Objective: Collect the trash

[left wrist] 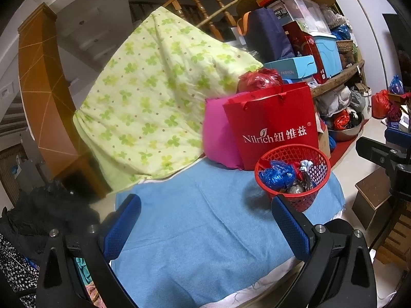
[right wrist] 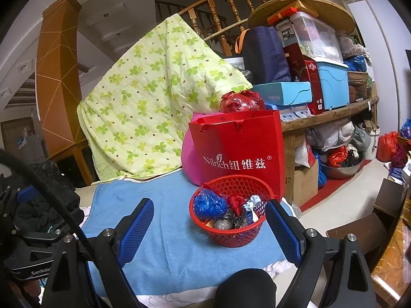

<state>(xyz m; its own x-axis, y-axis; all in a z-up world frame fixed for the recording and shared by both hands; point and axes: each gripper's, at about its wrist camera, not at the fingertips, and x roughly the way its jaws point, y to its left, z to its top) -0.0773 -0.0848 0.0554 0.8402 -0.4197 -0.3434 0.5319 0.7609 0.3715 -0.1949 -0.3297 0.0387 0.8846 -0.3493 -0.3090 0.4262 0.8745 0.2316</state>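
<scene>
A red mesh basket [left wrist: 305, 195] [right wrist: 239, 236] stands on a blue towel [left wrist: 205, 220] [right wrist: 169, 231]. It holds crumpled trash: a blue plastic wad [left wrist: 276, 174] [right wrist: 209, 204], a red piece [right wrist: 235, 201], a white scrap [left wrist: 307, 165] [right wrist: 253, 201] and dark and silver wrappers [right wrist: 226, 222]. My left gripper [left wrist: 206, 227] is open and empty above the towel, left of the basket. My right gripper [right wrist: 212, 232] is open and empty, with the basket between its fingers, close to the right finger [right wrist: 283, 231].
A red Nilrich paper bag [left wrist: 272, 125] [right wrist: 239, 154] and a pink cushion [left wrist: 218, 136] stand right behind the basket. A green clover quilt [left wrist: 154, 89] [right wrist: 154, 102] hangs at the back. Cluttered shelves [right wrist: 331, 113] and a steel bowl [right wrist: 341, 169] are to the right. Dark clothes [right wrist: 43, 205] lie at the left.
</scene>
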